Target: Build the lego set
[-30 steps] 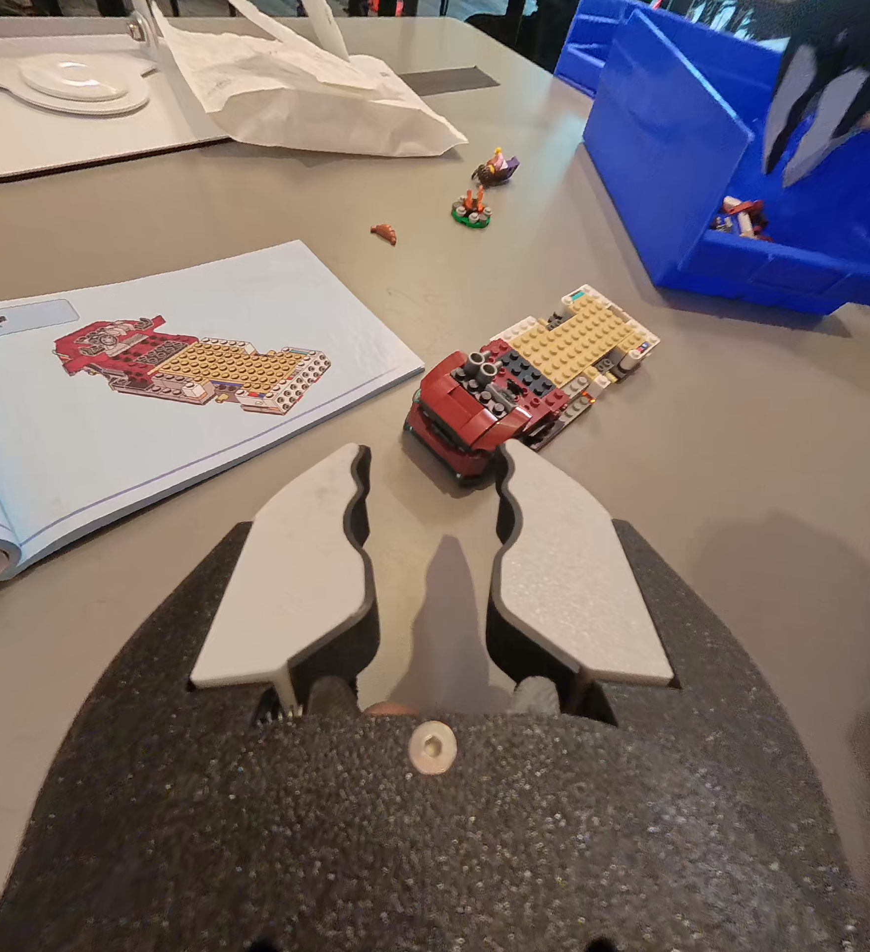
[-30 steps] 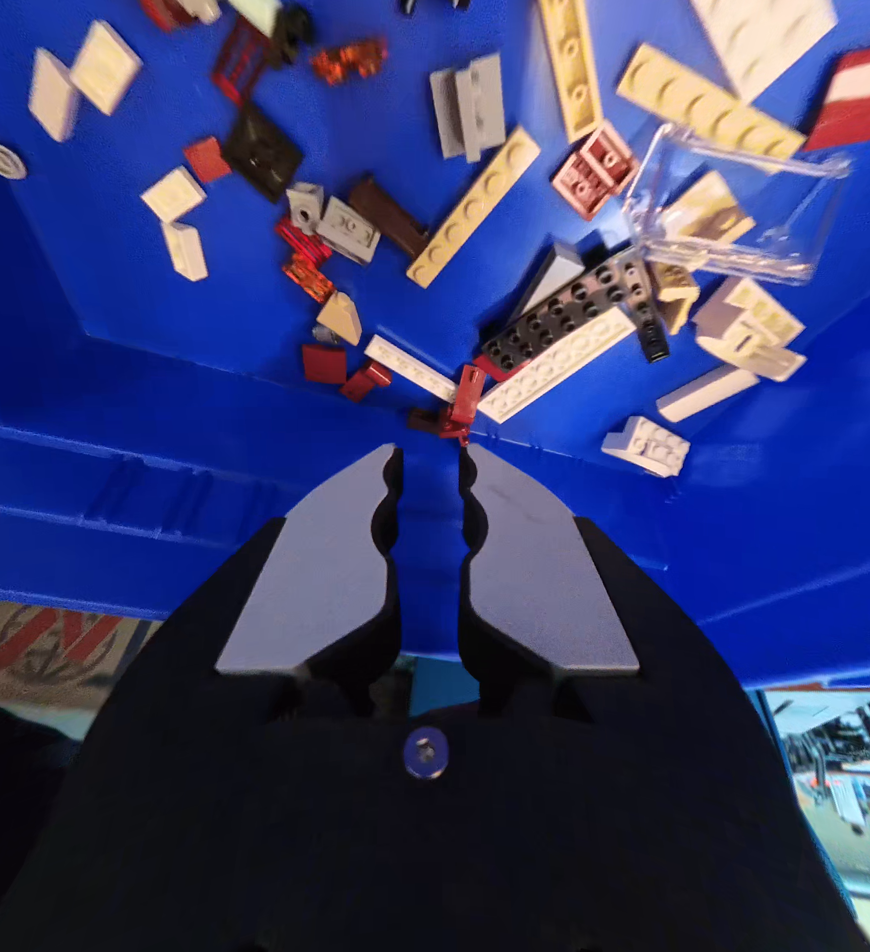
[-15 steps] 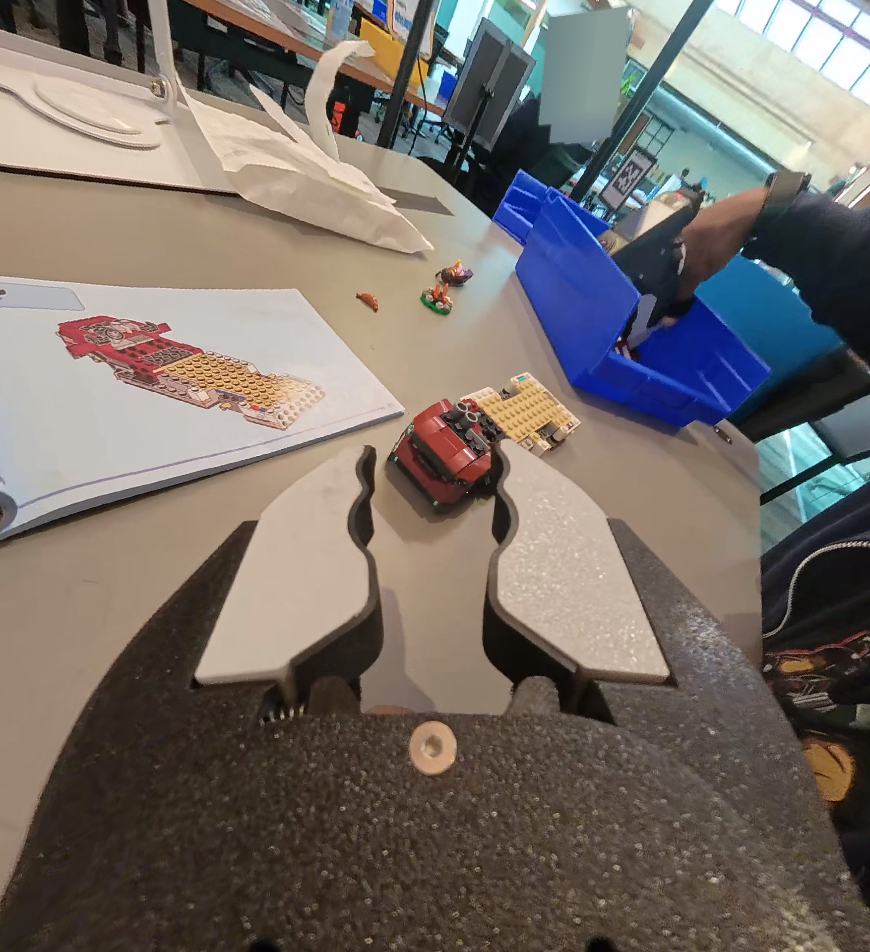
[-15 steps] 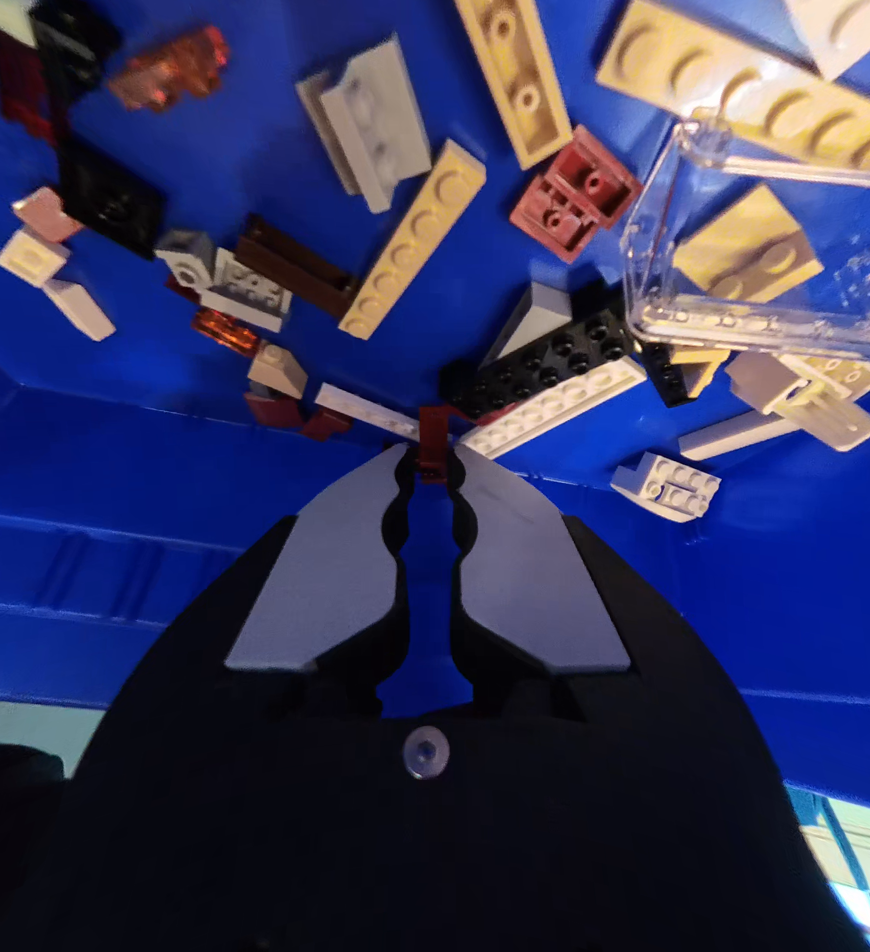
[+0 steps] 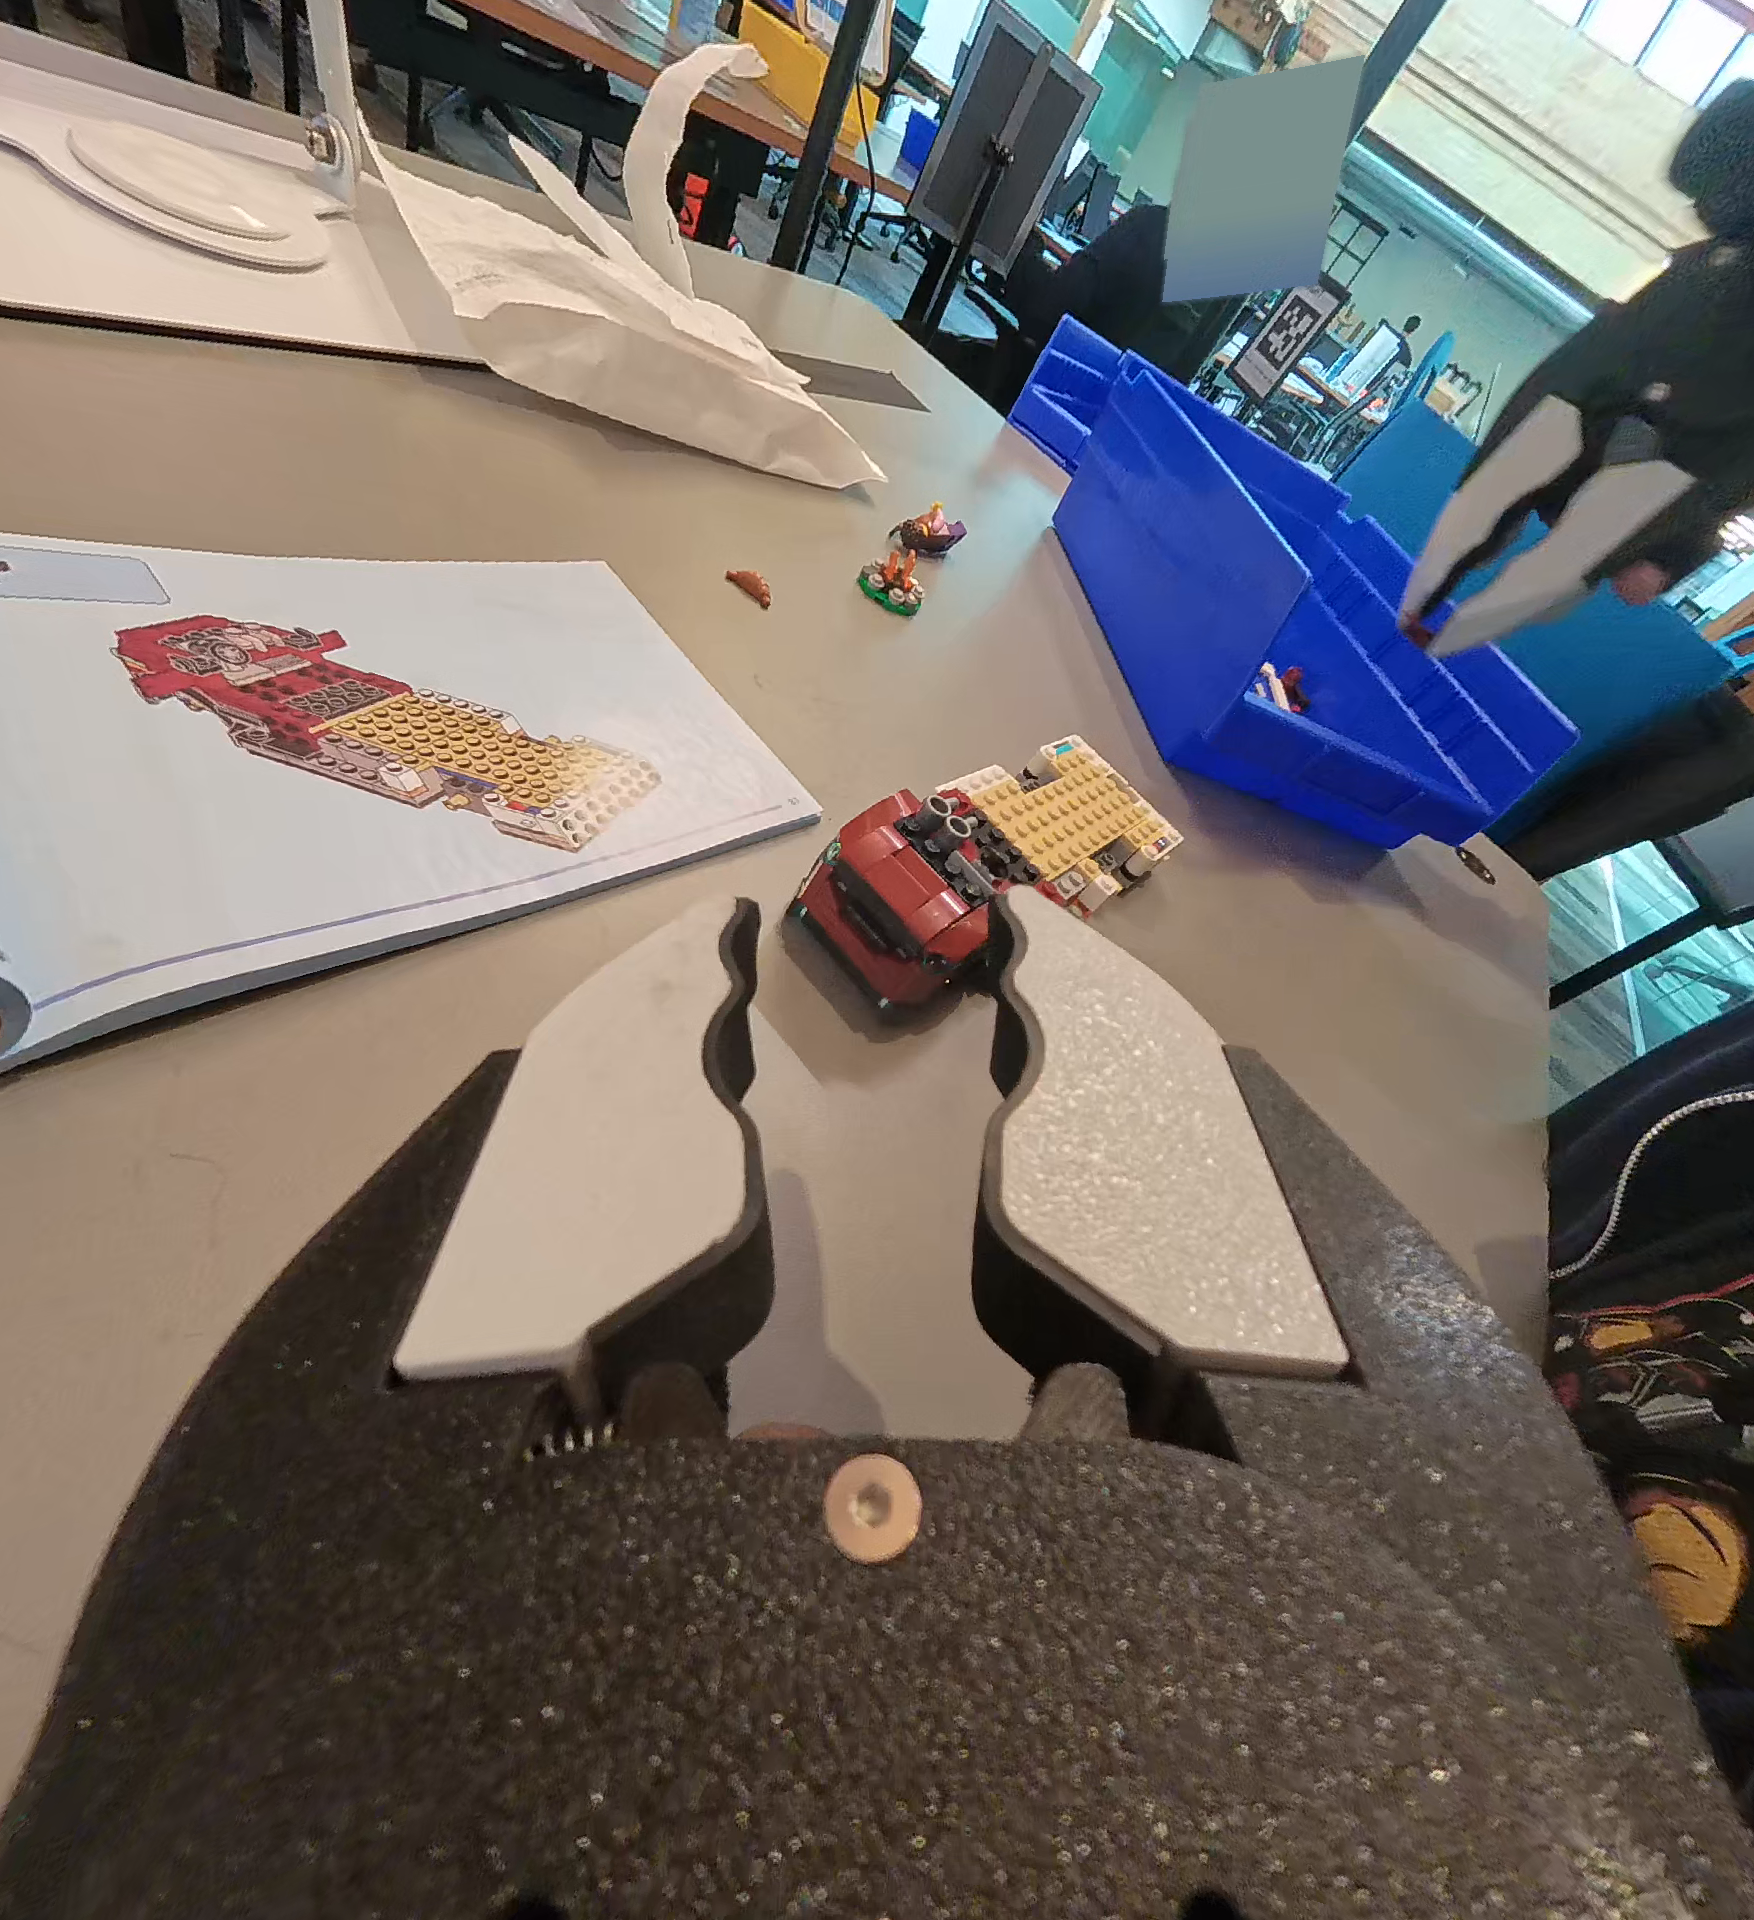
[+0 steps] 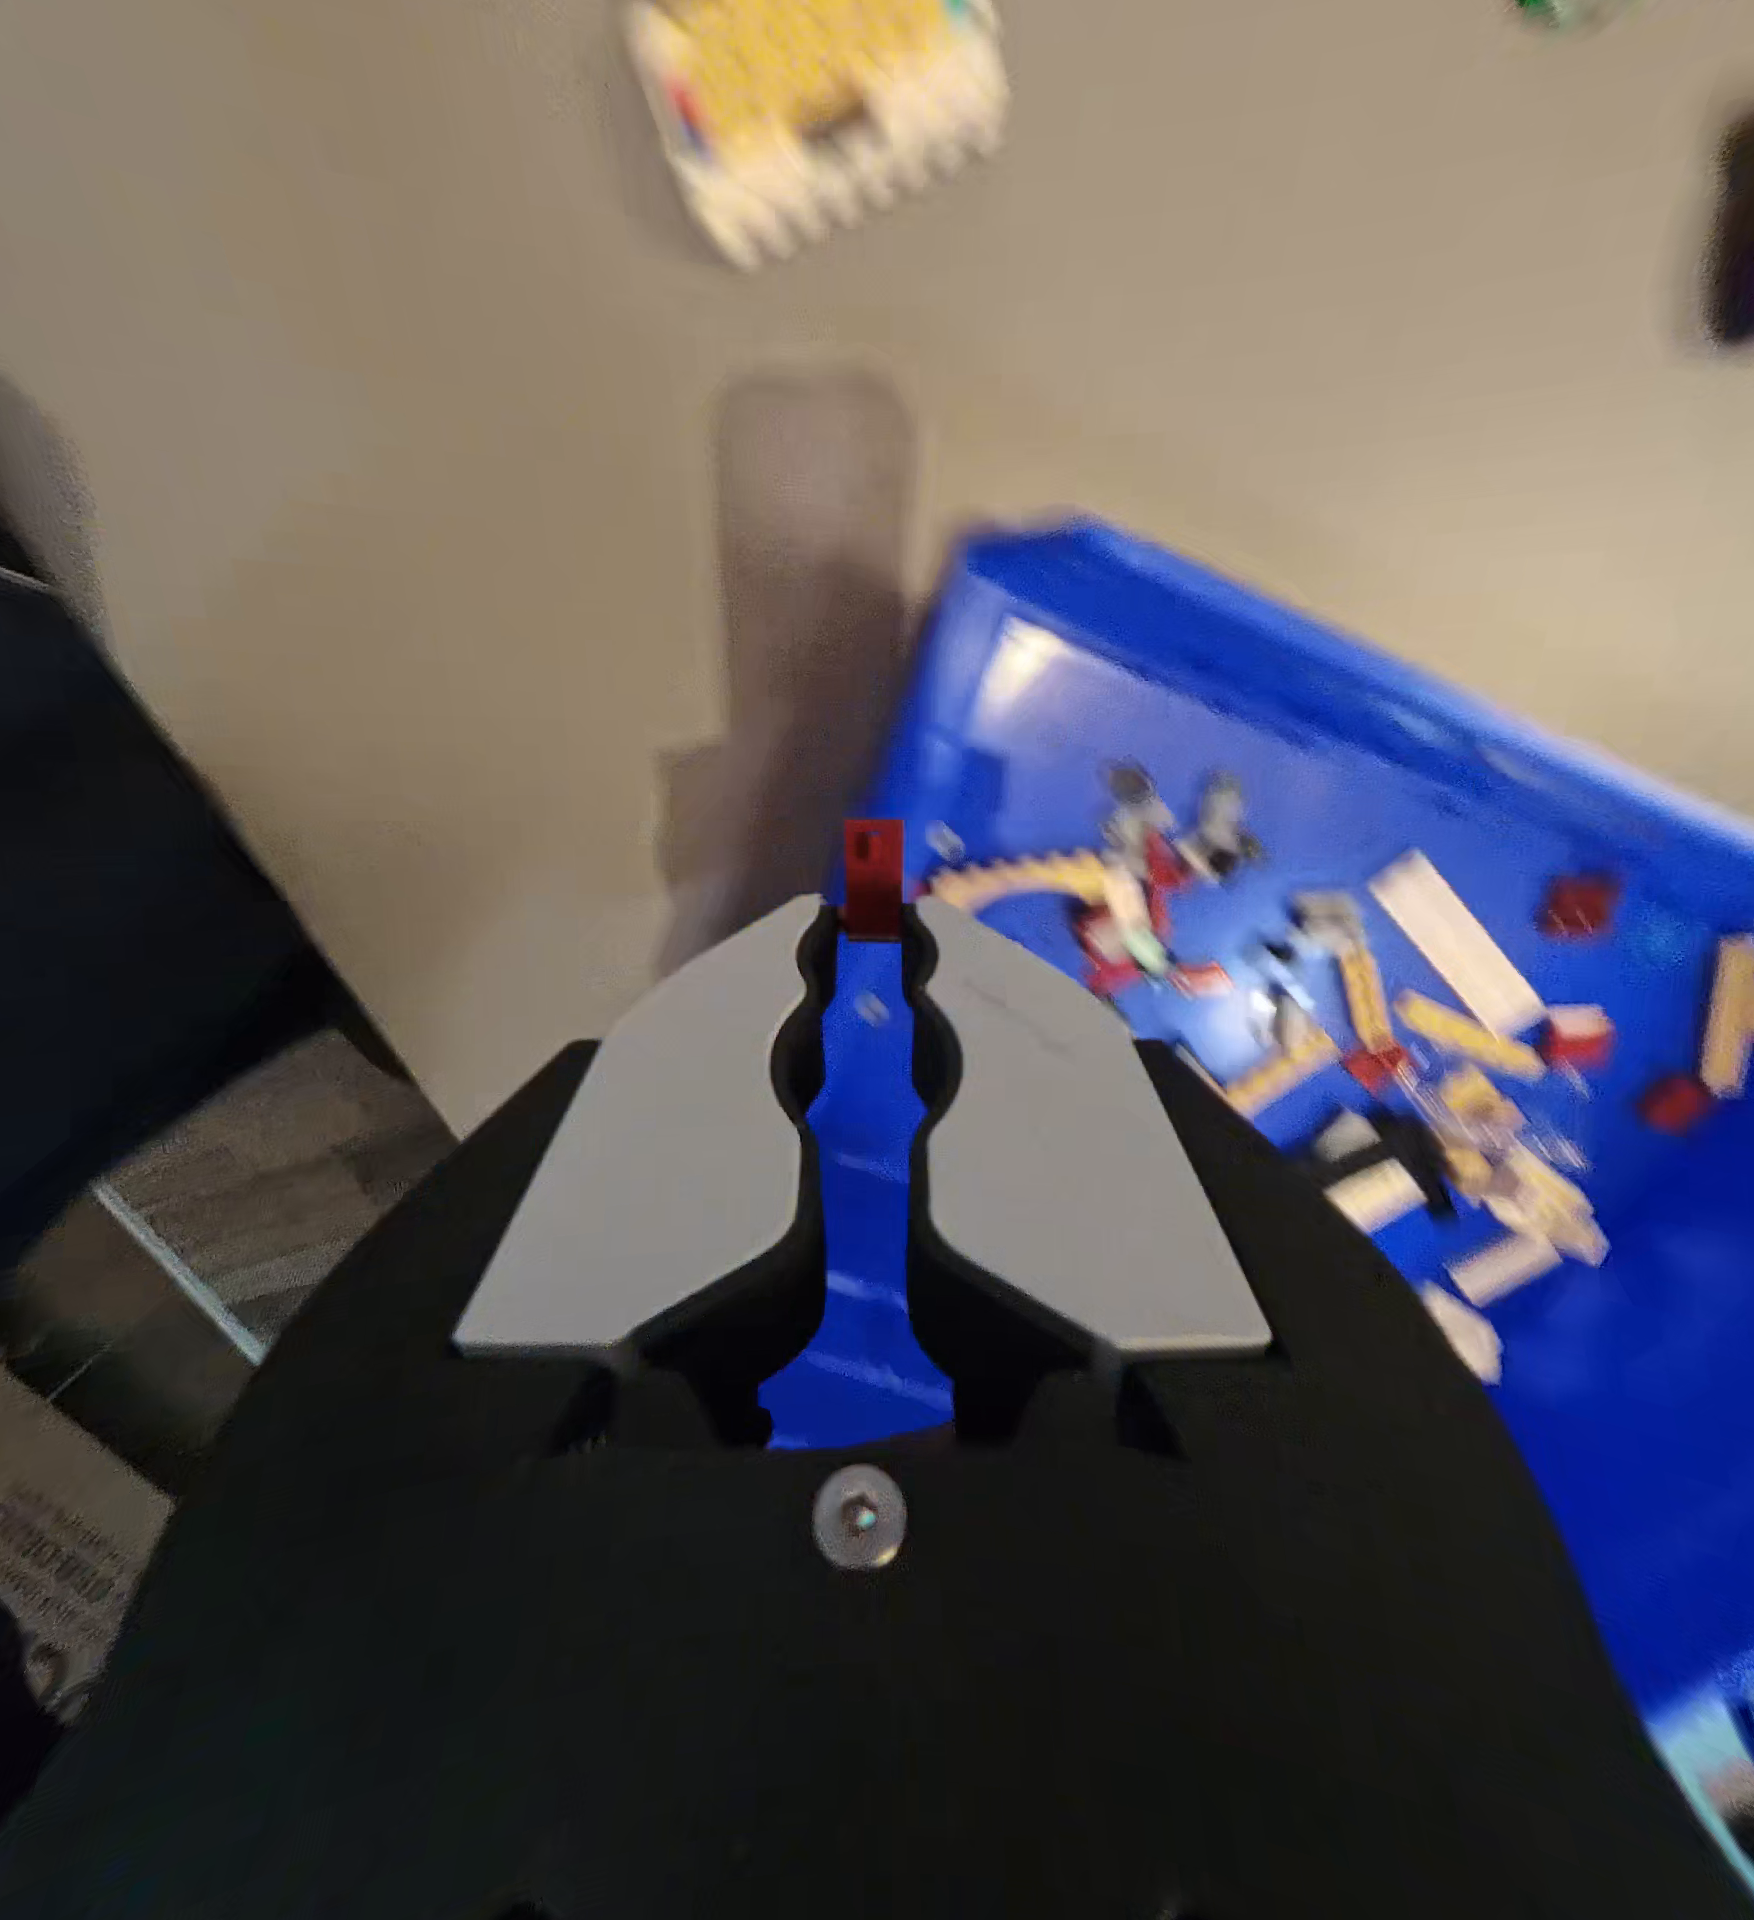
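My left gripper [image 5: 873, 920] is open low over the grey table [image 5: 956, 416]. A brick-built truck model [image 5: 894, 904] with a dark red cab and a tan studded bed [image 5: 1070, 805] stands just ahead of its tips. The right fingertip [image 5: 1008, 925] is at the cab's corner; the left fingertip stands apart from it. My right gripper [image 6: 871, 914] is shut on a small dark red brick piece [image 6: 871, 873] and holds it above the near edge of the blue bin [image 6: 1683, 1299]. The right gripper also shows in the left wrist view [image 5: 1424, 634], above the bin [image 5: 1216, 582].
An open instruction booklet [image 5: 281, 748] lies left of the model. A white paper bag [image 5: 624, 343] and a white board [image 5: 125, 229] lie at the back. Small brick figures [image 5: 894, 582] and a brown piece [image 5: 750, 587] sit mid-table. Several loose bricks [image 6: 1424, 1039] lie in the bin. My hands' fingertips stand some 35 centimeters from each other.
My right gripper closed on the dark red piece among the bricks in the bin and lifted it up out of the bin. My left gripper stayed by the truck, tilting upward slightly.
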Tool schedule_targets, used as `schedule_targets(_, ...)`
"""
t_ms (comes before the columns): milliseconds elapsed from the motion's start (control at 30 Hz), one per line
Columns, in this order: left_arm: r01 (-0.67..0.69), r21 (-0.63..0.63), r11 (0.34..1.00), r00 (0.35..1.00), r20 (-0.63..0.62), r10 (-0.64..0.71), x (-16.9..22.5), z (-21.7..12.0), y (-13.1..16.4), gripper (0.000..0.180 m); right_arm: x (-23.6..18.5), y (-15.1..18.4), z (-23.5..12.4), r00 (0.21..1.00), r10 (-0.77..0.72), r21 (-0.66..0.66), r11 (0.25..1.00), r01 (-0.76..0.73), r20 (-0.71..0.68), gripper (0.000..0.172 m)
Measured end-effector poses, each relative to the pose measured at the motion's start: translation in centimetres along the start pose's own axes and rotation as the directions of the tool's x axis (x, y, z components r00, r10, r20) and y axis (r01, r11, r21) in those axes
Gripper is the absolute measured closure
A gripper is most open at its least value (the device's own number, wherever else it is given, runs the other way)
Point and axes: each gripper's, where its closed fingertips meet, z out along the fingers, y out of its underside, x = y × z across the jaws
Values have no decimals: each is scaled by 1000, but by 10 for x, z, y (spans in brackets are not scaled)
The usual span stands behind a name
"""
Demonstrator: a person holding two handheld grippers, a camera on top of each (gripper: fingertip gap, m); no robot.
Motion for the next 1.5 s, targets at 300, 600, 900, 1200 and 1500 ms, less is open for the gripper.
schedule_targets(300,-12,-1,1000,1000,5,12,4,-2,2,138,-84,-70,117,996,-51,135,989,62,-78,160)
schedule_targets(600,-11,-2,1000,1000,4,11,5,-3,3,138,-66,-41,45,997,53,155,987,-43,-60,143)
schedule_targets(900,-35,-41,999,999,12,35,8,-1,9,138,69,139,34,937,294,-479,806,-349,-188,148)
schedule_targets(1200,1,-14,1000,1000,9,-1,6,-7,7,138,88,165,49,913,381,-547,738,-395,-145,155)
schedule_targets(1500,-4,-11,1000,1000,13,4,6,-8,7,138,89,170,56,910,386,-563,724,-399,-149,158)
